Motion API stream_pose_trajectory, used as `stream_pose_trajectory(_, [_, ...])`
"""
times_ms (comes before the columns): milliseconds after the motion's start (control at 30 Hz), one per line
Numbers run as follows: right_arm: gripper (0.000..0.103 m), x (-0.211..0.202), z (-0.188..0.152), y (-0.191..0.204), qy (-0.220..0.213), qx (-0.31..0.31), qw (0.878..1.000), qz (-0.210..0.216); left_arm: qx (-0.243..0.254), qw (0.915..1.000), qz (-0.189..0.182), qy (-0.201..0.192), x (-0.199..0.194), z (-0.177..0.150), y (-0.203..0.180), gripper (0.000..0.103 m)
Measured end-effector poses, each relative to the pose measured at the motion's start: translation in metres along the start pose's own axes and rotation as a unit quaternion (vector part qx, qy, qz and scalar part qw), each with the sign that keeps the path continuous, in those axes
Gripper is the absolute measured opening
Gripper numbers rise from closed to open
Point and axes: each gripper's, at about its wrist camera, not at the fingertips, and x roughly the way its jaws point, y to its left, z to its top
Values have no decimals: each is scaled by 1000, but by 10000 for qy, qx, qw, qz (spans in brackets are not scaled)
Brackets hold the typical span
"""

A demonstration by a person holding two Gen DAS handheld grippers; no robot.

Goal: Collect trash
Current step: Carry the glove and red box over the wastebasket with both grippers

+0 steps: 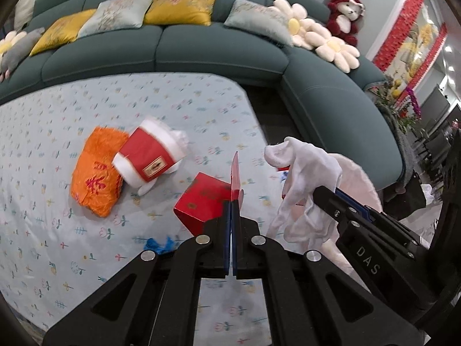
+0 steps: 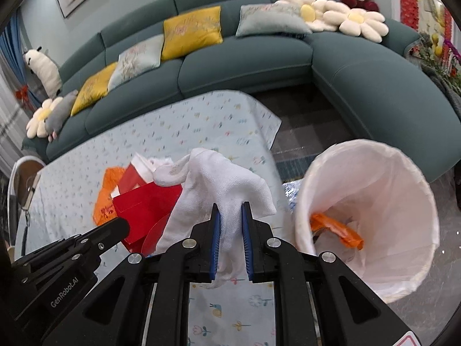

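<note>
The right gripper [image 2: 230, 216] pinched a white glove [image 2: 222, 178], raised left of the lined bin [image 2: 403, 201], presumably for dropping. The left gripper [image 1: 232, 201] was clamped on a red box flap [image 1: 234, 170], lifting it.

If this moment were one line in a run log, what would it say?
left gripper: shut on red box flap | right gripper: shut on white glove | bin: beside table, holds orange wrapper
</note>
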Motion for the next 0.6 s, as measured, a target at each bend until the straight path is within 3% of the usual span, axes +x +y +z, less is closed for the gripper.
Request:
stream_pose_trajectory(233, [14, -32, 1, -38, -288, 218, 9992, -150, 370, 9990, -231, -126, -11, 6, -50, 0])
stream_pose_trajectory(600, [14, -62, -7, -118, -479, 739, 9945, -565, 968, 9932, -654, -19, 4, 4, -136, 0])
